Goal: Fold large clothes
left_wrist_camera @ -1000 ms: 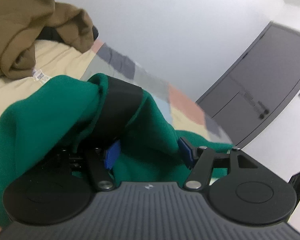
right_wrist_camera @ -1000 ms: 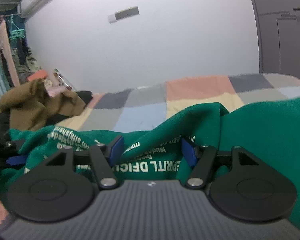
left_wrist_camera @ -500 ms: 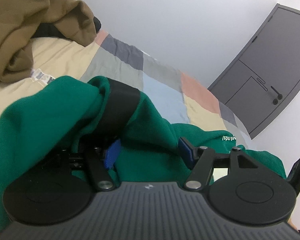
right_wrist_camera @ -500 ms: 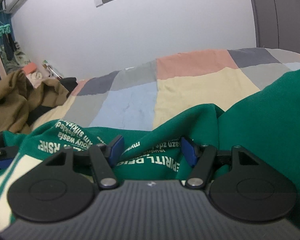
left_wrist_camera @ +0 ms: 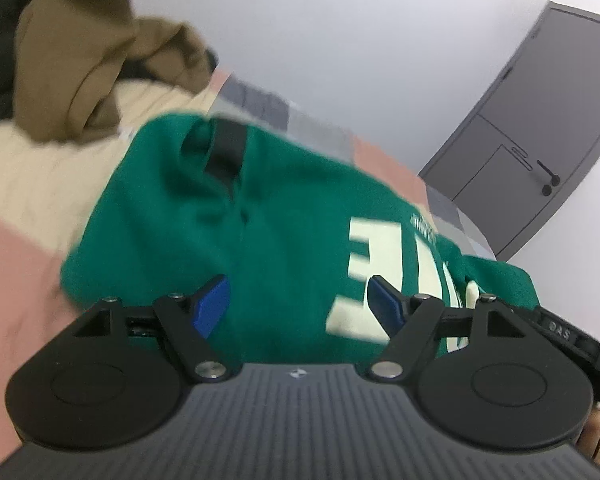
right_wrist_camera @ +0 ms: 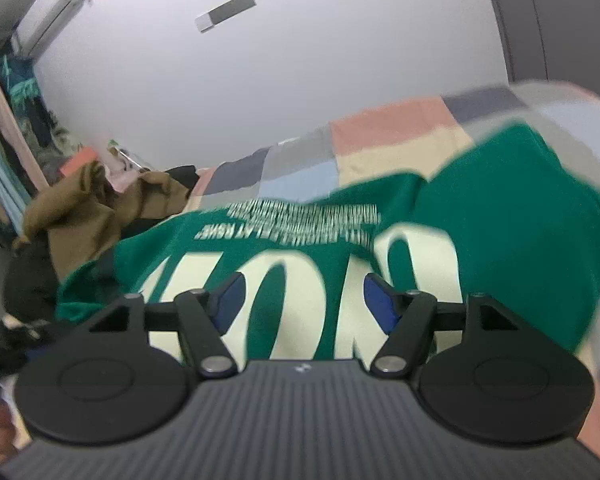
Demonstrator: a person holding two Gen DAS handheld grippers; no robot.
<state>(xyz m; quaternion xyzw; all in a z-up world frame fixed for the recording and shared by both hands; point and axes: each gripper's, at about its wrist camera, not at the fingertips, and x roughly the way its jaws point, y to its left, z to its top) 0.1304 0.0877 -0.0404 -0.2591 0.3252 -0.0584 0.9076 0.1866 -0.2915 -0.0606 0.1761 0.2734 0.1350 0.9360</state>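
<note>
Green sweatshirt (left_wrist_camera: 284, 240) now lies on the patchwork bed (left_wrist_camera: 16, 264), where a second ago it was bunched between the pads. Left gripper (left_wrist_camera: 298, 300) and right gripper (right_wrist_camera: 306, 300) are both opening, cloth released; this fold looks laid.

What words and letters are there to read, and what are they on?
"GAS": white letters on a black part at the right edge of the left wrist view.
Big cream letters on the green sweatshirt: upside down and cut off, not readable as a word.
Small white lines above them: too blurred to read.
</note>
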